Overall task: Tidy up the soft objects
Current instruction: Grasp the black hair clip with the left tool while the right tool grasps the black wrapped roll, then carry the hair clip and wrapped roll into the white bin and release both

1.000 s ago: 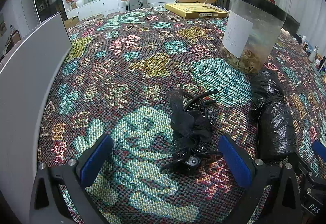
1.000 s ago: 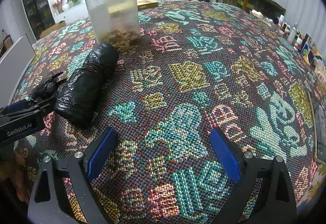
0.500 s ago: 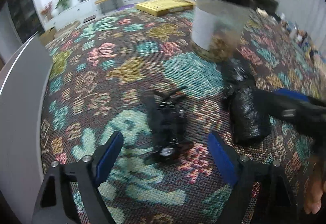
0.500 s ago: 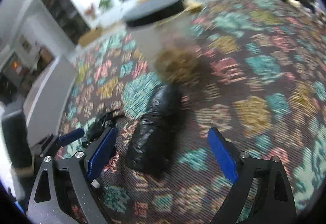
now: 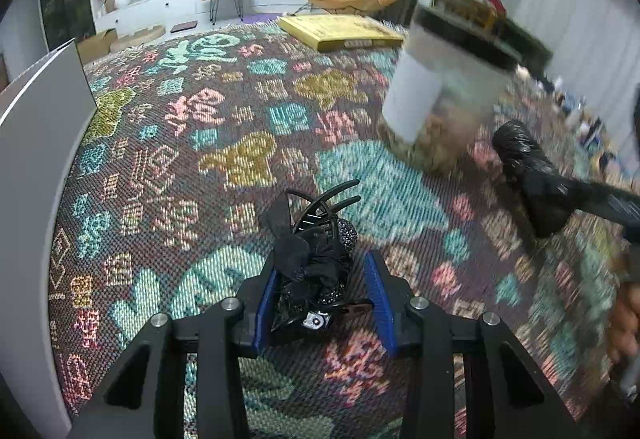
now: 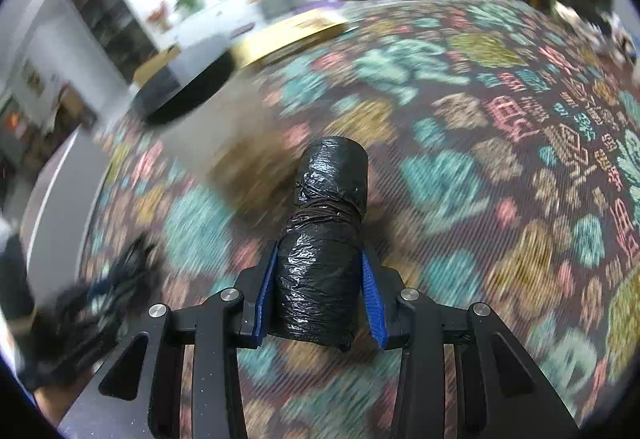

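A grey panel [image 5: 36,159] is standing along the far left edge of the patterned woven cloth [image 5: 224,143]. Just right of it, low in the left wrist view, the left gripper [image 5: 325,303] is closing its jaws around a black hair claw with fabric bow [image 5: 312,259]; the blue pads [image 5: 267,303] are sitting against both sides of the bundle, the left one pressing the fabric, while the claw's curved teeth are sticking out beyond the fingertips, over the cloth. Further right and beyond, a clear canister with a black lid [image 5: 444,99] is standing on the cloth, blurred, with brownish contents at its base. At the far right, the black plastic-wrapped roll [image 5: 528,179] is appearing gripped at its near end by the other tool.

In the right wrist view, the right gripper [image 6: 320,295] is closing on that same roll [image 6: 324,239], its pads pressing into the crinkled wrap on both sides. The roll is pointing straight away from the camera, its far end reaching out over the cloth, which is streaked with blur around it.
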